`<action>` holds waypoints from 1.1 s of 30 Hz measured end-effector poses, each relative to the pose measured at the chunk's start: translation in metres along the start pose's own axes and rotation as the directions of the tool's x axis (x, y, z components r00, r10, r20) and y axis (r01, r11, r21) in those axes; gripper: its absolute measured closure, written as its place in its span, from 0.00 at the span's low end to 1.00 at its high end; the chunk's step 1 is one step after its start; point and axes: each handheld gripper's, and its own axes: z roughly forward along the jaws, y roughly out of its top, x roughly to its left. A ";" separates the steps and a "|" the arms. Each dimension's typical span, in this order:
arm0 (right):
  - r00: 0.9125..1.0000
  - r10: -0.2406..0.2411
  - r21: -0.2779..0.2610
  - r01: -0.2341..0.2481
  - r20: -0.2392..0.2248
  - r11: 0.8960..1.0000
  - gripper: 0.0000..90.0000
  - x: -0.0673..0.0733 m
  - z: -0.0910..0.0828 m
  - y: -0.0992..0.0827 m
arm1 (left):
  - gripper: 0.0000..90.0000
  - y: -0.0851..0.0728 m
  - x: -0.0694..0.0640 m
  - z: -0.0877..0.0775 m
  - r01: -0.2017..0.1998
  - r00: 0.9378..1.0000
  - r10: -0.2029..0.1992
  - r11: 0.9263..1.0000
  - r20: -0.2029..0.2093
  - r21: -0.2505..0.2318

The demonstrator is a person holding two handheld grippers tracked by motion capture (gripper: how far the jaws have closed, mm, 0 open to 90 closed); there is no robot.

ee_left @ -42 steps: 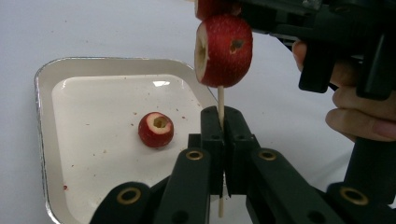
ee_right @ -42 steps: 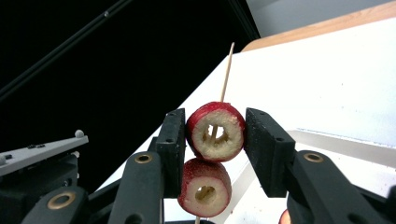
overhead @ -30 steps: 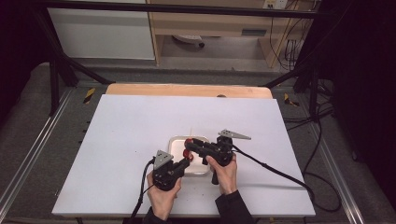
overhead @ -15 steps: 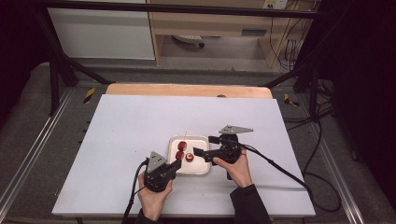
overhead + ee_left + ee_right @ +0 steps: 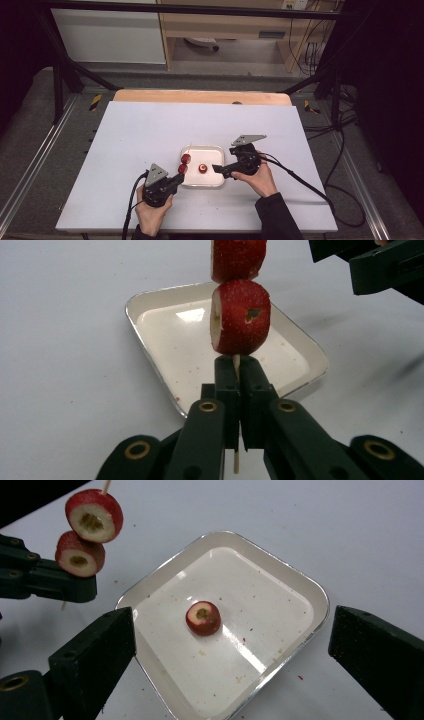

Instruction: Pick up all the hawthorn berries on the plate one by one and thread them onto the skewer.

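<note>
Left gripper (image 5: 239, 375) clamps a skewer (image 5: 235, 362) angled over the tray's (image 5: 202, 181) left edge; right gripper (image 5: 230, 630), just opened wide and empty, hovers at the tray's right edge.

Black grippers (image 5: 162, 184), brass screws, seemingly dark sleeves (image 5: 275, 215)

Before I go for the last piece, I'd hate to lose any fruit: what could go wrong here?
The skewer is pinched only at its thin lower end by the left gripper, so the two strawberry pieces might tip or slide. The right gripper stands open around the loose piece; closing hard could crush it or skid it across the tray.
</note>
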 end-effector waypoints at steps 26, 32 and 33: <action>0.987 -0.157 0.323 0.160 -0.034 0.933 0.21 0.017 0.058 0.037 | 0.98 -0.009 0.013 -0.008 -0.026 1.000 0.025 0.999 0.010 0.033; 0.976 -0.207 0.383 0.217 -0.069 0.898 0.27 0.016 0.073 0.039 | 0.98 -0.010 0.014 -0.009 -0.024 1.000 0.024 0.999 0.011 0.034; 0.972 -0.220 0.388 0.233 -0.078 0.892 0.29 0.016 0.075 0.040 | 0.98 -0.010 0.015 -0.009 -0.024 1.000 0.024 0.999 0.011 0.036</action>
